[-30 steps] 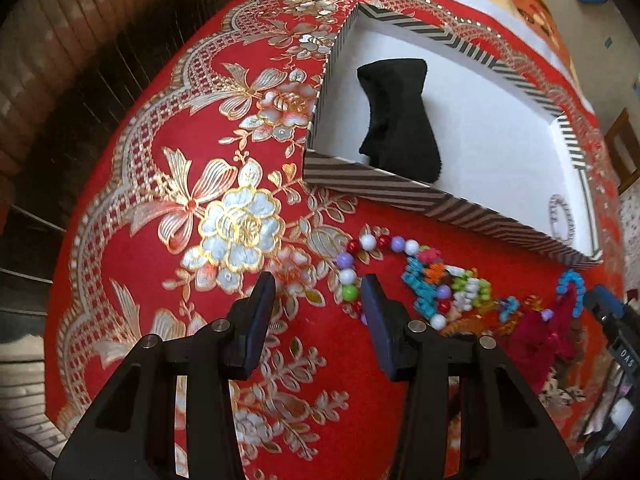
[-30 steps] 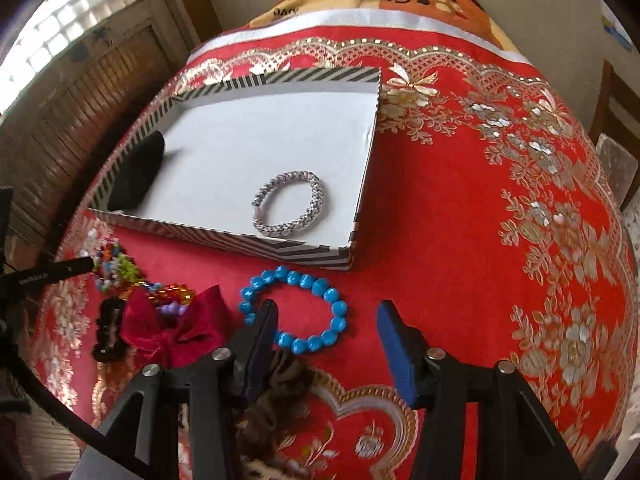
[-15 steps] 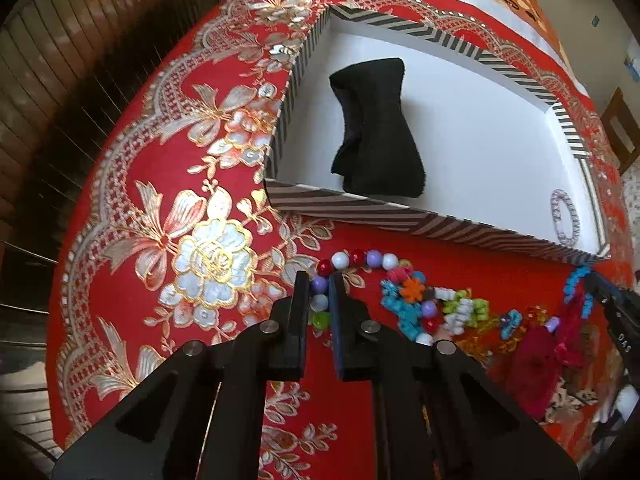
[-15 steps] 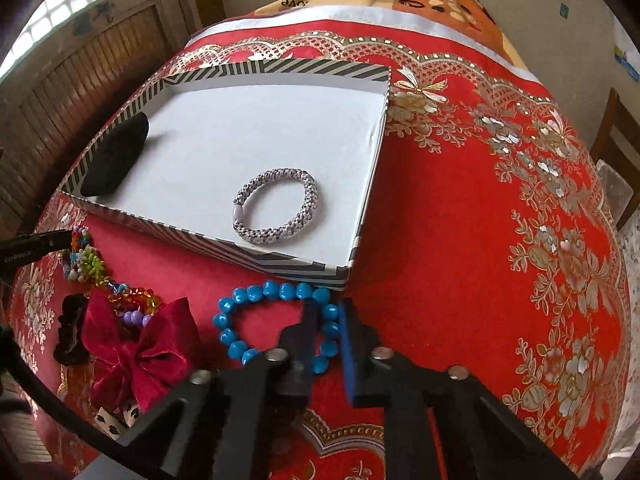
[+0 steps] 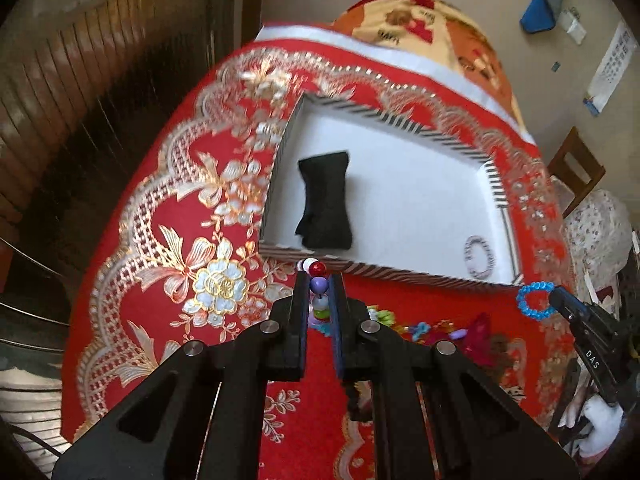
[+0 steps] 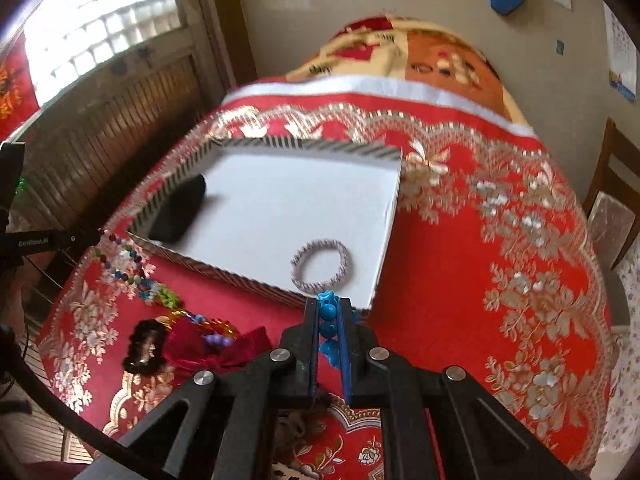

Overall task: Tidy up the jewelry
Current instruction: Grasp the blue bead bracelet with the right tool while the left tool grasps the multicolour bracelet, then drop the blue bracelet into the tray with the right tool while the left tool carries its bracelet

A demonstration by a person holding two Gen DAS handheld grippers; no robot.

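My left gripper (image 5: 319, 280) is shut on a multicolour bead necklace (image 5: 319, 285) and holds it lifted above the red cloth, just in front of the striped tray (image 5: 280, 184). My right gripper (image 6: 329, 304) is shut on the blue bead bracelet (image 6: 329, 314), lifted near the tray's front right corner (image 6: 386, 248). The bracelet also shows in the left wrist view (image 5: 534, 303). The necklace hangs from the left gripper in the right wrist view (image 6: 120, 256). In the tray lie a black cushion (image 5: 326, 200) and a silver-pink bracelet (image 6: 320, 262).
On the red cloth in front of the tray lie a red bow (image 6: 192, 344), a dark hair tie (image 6: 144, 346), and small colourful bead pieces (image 5: 420, 326). A brown scrunchie (image 6: 296, 424) lies under the right gripper. A wooden chair (image 5: 576, 168) stands at the right.
Both grippers have lifted and drawn back from the cloth with their beads in hold. The necklace now hangs off the cloth, and the blue bracelet is off the cloth too.
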